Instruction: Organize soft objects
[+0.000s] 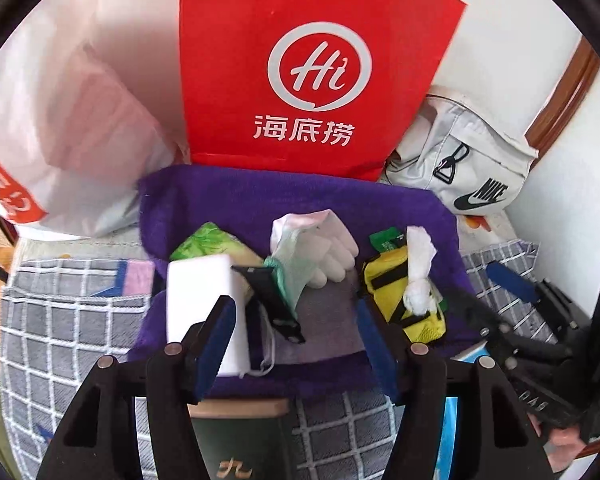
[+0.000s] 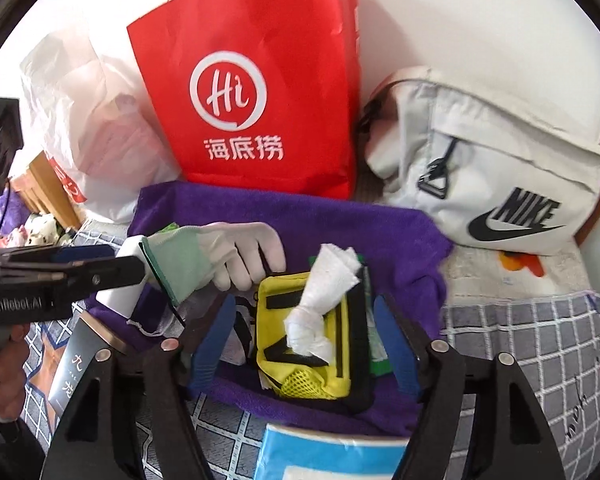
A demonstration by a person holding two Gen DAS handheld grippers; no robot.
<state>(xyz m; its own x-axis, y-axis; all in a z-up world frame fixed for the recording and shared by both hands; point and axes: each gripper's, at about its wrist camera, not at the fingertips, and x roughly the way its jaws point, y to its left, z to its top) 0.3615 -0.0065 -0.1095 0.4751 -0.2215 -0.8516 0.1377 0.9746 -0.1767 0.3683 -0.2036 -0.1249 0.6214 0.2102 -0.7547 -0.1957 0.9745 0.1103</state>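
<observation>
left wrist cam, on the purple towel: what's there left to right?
On the purple towel: white sponge block → black strap → white glove → yellow pouch with the knotted tissue on it. The green packet behind the block is left out.

Grey checked bedspread [image 2: 540,344] carries a purple towel [image 2: 300,216], red bag [image 2: 260,80], white Nike pouch [image 2: 500,168]

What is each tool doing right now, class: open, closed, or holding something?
Left tool: open, holding nothing, over the purple towel.
Right tool: open, holding nothing, either side of the yellow pouch.
</observation>
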